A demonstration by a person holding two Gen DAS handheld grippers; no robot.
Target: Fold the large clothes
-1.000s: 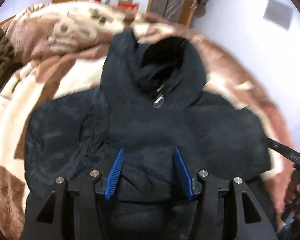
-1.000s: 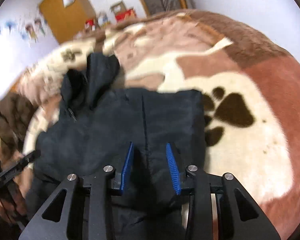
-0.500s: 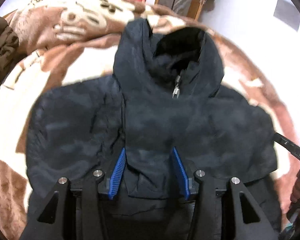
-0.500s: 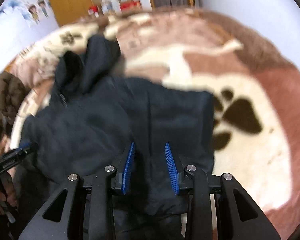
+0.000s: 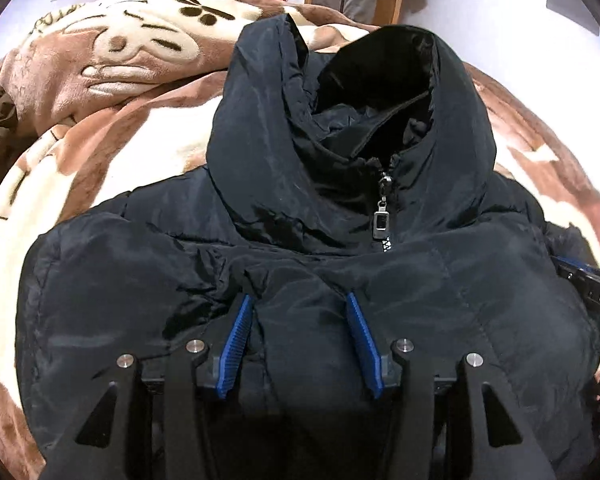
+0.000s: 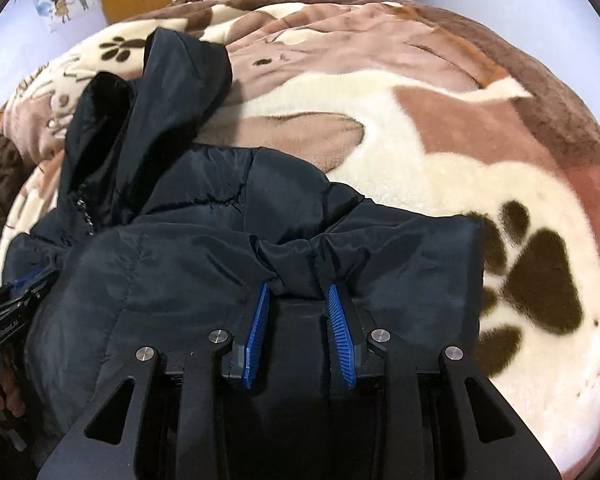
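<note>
The dark puffer jacket (image 5: 284, 264) lies face up across the near part of the bed, its long axis running away from you — hood (image 5: 340, 120) toward the far edge, zipper pull (image 5: 380, 220) on the centre line. Both your grippers hold a doubled layer of it, apparently the hem brought up over the chest. Your left gripper (image 5: 300, 312) has its jaws fairly wide with a thick roll of fabric bunched between them; your right gripper (image 6: 296, 300) is narrower, pinching a gathered pleat near the jacket's right edge. The fold lies straight ahead of both, neither clearly nearer — so carry them forward together toward the hood, level. Beneath it is the paw-print blanket (image 6: 460, 168).
</note>
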